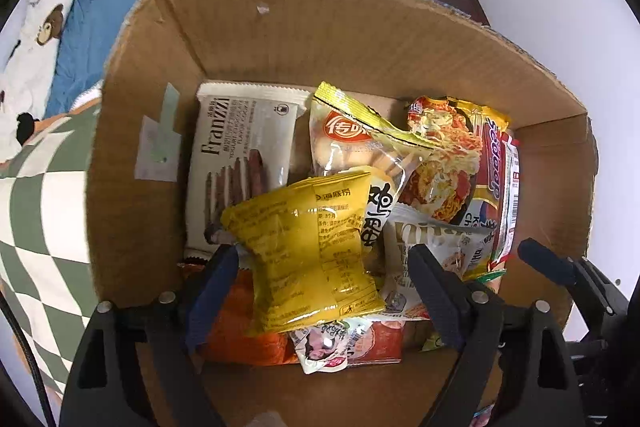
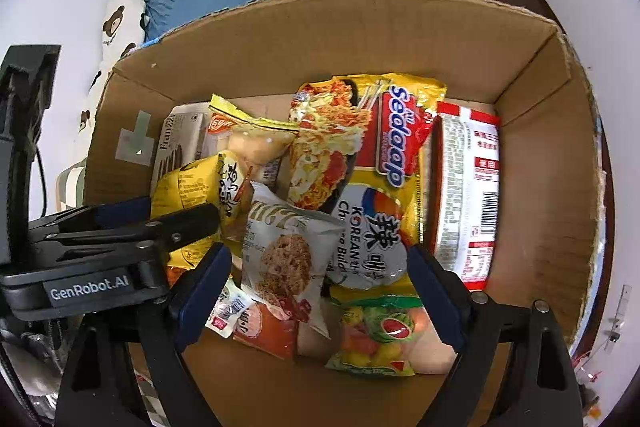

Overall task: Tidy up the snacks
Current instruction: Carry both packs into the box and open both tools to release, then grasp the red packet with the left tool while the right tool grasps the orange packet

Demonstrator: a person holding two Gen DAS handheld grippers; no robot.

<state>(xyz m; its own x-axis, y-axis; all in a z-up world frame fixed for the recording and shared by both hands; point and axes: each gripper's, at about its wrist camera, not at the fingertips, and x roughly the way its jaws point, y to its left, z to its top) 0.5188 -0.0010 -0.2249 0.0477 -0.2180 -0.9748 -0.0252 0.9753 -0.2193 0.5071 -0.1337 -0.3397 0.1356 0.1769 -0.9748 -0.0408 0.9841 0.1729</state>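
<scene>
"Franzzi" runs along the white biscuit pack at the box's far left, with small print "YOGURT" and "FLAVOR" beside it. The yellow noodle pack reads "Sedaap" in blue on a red band, and lower down "KOREAN". The left gripper, near left in the right wrist view, bears a "GenRobot.AI" label. The red-and-white pack at far right carries a barcode and Chinese print too small to read.

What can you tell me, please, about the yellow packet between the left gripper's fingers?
The yellow packet is a glossy crinkled plastic pouch with small printed text, its back facing up. It lies tilted atop other snacks in the cardboard box, overlapping the Franzzi pack. The left gripper straddles it, jaws wide; contact with the fingers is unclear.
</scene>
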